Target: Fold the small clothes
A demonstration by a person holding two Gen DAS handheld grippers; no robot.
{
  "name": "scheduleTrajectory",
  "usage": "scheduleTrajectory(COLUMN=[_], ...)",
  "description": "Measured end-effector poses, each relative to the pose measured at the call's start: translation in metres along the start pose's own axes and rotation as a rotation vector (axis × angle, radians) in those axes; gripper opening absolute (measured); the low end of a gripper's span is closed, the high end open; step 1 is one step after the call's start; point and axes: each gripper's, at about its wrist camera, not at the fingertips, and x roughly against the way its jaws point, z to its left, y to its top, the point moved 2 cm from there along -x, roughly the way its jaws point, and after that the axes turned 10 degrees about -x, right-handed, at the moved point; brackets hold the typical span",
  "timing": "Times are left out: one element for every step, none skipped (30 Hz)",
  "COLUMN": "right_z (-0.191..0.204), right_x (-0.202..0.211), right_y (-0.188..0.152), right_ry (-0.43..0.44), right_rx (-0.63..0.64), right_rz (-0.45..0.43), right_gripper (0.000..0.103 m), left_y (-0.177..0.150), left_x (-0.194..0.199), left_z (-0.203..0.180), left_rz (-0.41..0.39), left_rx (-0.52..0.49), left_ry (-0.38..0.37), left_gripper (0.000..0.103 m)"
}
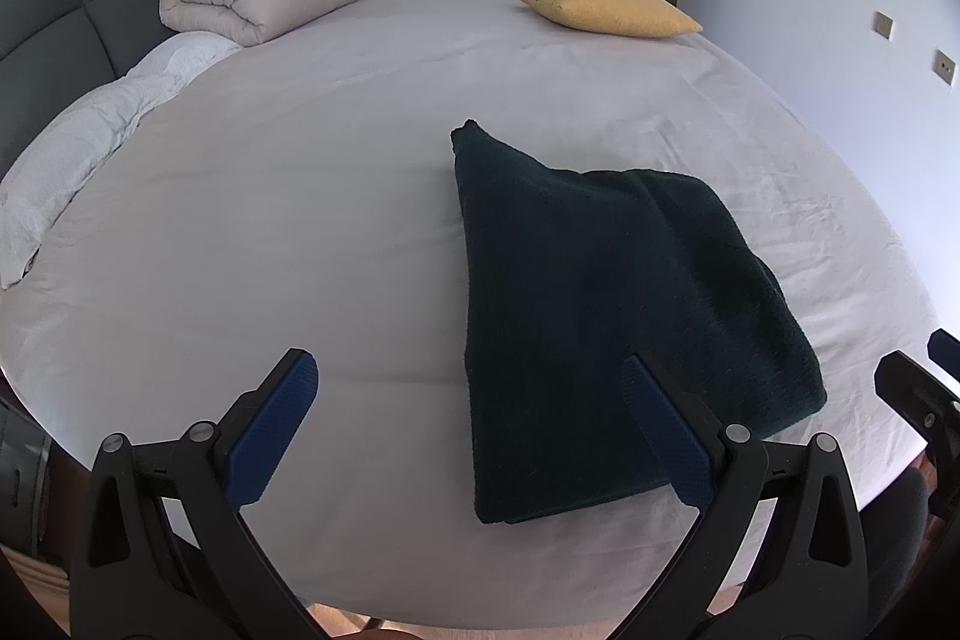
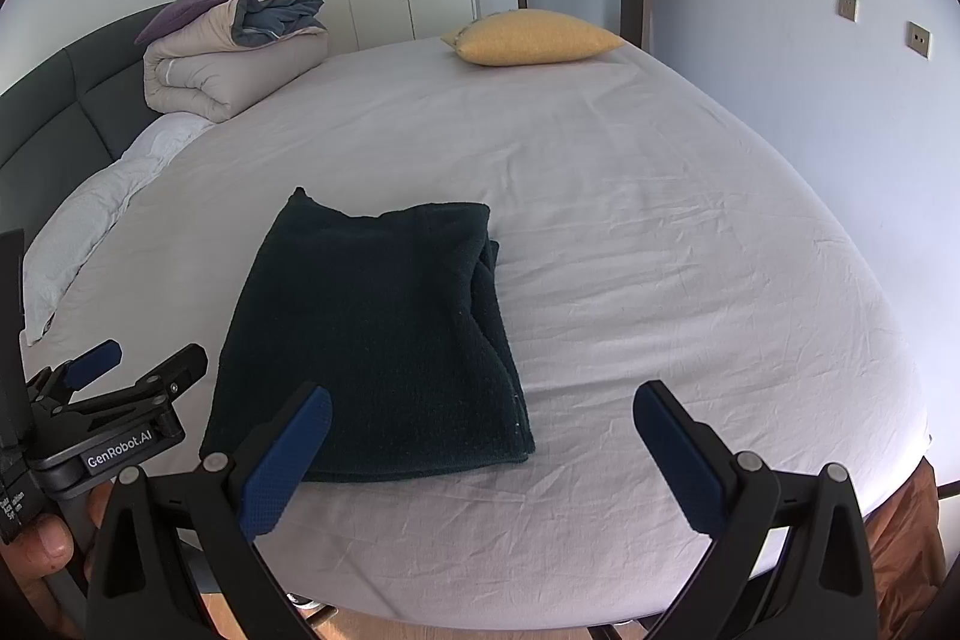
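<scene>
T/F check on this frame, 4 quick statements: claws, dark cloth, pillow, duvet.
1. Both claws, left claw and right claw, are open and empty. True.
2. The dark cloth lies spread out in a single flat layer. False: it is folded, with layers showing at its edge.
3. The yellow pillow sits on the bed at the far side. True.
4. The rolled duvet rests on the dark cloth. False: they lie well apart.

Both wrist views face across the bed (image 1: 360, 112), sharing the folded cloth (image 2: 372, 340)
</scene>
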Motion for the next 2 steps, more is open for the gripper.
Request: scheduleTrajectory(right_z=[-0.0008, -0.0011], right_x=[-0.0005, -0.0003], right_y=[-0.0002, -0.0011], right_ry=[0.001, 0.003], right_rx=[-0.002, -0.005], right_rz=[0.002, 0.002], right_gripper=[0.103, 0.103], left_y=[0.0002, -0.0001], left_x=[-0.0004, -0.0001], left_z=[0.0001, 0.0002], left_rz=[-0.001, -0.003], left_rx=[-0.002, -0.002], left_ry=[0.000, -0.003], left_gripper=[0.103, 0.103])
